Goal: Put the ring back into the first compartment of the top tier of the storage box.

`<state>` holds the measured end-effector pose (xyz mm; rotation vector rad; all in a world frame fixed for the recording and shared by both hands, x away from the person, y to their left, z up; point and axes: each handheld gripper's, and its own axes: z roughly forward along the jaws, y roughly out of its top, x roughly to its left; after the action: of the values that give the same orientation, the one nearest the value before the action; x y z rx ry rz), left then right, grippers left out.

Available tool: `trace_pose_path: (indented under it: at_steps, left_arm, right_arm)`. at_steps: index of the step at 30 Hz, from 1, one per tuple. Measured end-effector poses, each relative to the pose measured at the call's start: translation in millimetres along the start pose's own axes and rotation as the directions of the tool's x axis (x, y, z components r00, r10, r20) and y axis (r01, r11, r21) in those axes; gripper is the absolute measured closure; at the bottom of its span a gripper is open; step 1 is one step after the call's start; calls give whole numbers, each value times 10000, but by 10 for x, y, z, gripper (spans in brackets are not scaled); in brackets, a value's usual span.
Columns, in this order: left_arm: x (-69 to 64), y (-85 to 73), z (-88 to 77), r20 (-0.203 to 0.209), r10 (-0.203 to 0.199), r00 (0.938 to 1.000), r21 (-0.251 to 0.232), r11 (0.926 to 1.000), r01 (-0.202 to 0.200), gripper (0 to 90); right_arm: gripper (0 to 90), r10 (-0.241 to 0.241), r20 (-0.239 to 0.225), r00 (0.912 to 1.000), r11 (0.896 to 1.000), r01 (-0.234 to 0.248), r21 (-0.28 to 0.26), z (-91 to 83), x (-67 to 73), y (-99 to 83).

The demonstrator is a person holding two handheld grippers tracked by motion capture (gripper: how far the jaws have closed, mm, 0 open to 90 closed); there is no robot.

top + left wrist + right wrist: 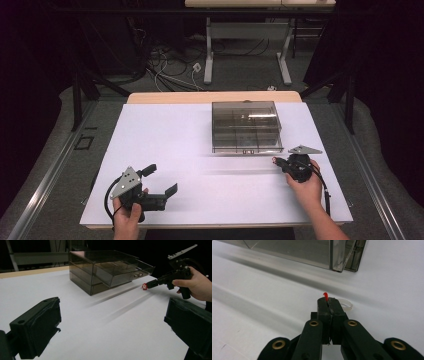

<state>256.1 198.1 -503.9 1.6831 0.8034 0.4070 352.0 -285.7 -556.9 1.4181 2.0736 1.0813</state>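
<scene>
I see my right gripper (328, 302) pinching a small red-and-clear ring (344, 304) (near the drawer box (245, 126)); my left gripper (161, 181) stands spread.

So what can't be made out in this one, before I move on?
- Small red-and-white item: too small in the left gripper view; in the right gripper view the shut jaws of the right hand-held gripper cover all but a red tip and a clear ring.
- Smoked clear drawer box: contents unreadable through the tinted walls in the high view; cut off by the top edge in the right gripper view.
</scene>
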Motion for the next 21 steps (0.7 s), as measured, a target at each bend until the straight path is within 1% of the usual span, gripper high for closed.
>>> trace_pose_path:
  at_steps: [5,11,18,21]
  left_arm:
    - [0,0,2,14,16,10000,3,10000,-16,4]
    - [1,1,-1,16,15,10000,10,10000,-15,4]
    - [1,0,0,31,15,10000,14,10000,-15,4]
    - [2,0,0,31,14,10000,14,10000,-14,4]
  right_arm:
    - [899,54,-11,10000,10000,-54,15,-3,-8,1]
    - [900,265,-96,9996,9996,-265,50,-9,-7,0]
    - [900,233,-82,9997,9997,-233,23,-13,-10,-2]
    - [900,376,-92,9993,9993,-376,22,-26,-10,1]
